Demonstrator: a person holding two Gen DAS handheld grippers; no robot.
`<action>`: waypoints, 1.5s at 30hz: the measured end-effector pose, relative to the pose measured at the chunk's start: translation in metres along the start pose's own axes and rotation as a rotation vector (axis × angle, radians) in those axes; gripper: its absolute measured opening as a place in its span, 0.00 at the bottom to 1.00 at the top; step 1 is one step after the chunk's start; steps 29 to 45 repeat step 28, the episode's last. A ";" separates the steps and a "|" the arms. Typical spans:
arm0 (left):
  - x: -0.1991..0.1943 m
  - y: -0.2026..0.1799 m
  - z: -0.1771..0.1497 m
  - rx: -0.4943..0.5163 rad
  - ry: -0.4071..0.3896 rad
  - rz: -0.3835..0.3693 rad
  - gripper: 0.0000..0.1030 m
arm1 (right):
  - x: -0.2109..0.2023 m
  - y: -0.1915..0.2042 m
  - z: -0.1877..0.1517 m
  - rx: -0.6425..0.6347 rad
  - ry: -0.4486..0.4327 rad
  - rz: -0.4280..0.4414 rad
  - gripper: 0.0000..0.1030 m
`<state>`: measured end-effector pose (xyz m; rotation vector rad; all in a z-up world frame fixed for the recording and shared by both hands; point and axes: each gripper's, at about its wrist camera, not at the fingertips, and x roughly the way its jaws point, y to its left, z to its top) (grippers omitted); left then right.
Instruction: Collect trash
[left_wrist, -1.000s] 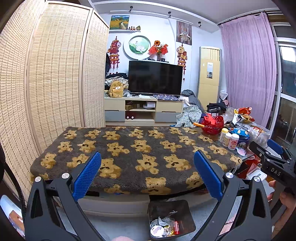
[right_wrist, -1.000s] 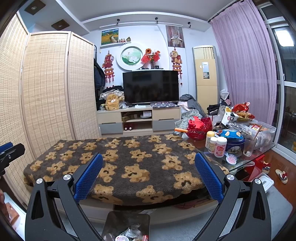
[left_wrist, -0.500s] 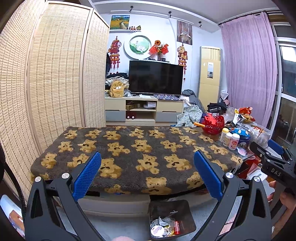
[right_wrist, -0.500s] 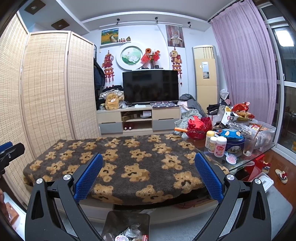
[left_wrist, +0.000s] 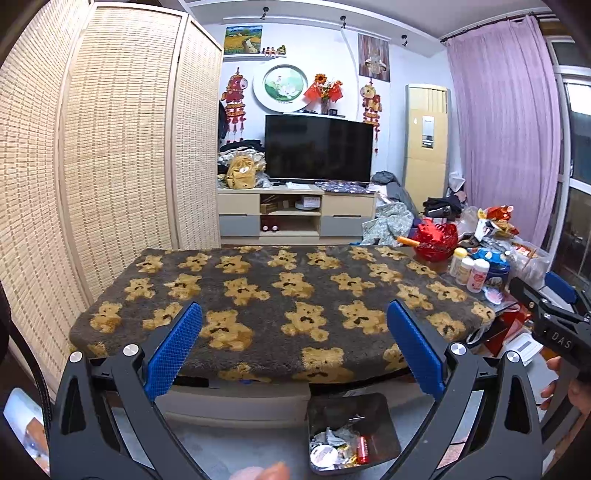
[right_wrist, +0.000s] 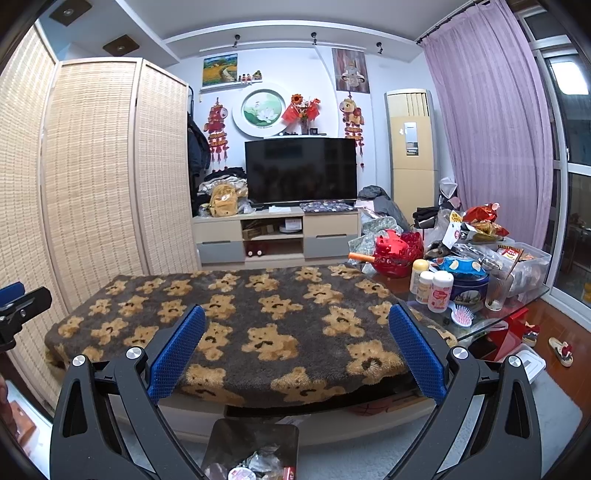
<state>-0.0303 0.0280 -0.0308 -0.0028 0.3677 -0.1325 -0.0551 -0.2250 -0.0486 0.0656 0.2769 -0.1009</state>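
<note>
Left wrist view: both grippers hover, blue-padded fingers spread and empty, above the dark square trash bin holding wrappers below the bear-patterned brown fleece surface; careless reaching could topple it.

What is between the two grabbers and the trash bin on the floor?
Nothing visible. Both the left gripper and the right gripper are open and empty, and the trash bin sits on the floor just below them, in front of the bear blanket, with its top uncovered.
</note>
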 end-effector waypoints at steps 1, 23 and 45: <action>0.000 -0.001 0.000 0.007 0.000 0.008 0.92 | 0.001 0.001 -0.001 -0.001 0.002 0.000 0.97; 0.009 0.003 0.000 -0.054 0.026 -0.072 0.92 | 0.007 0.000 -0.004 -0.006 0.015 0.006 0.97; 0.010 0.005 0.002 -0.062 0.034 -0.072 0.92 | 0.007 0.000 -0.004 -0.007 0.015 0.006 0.97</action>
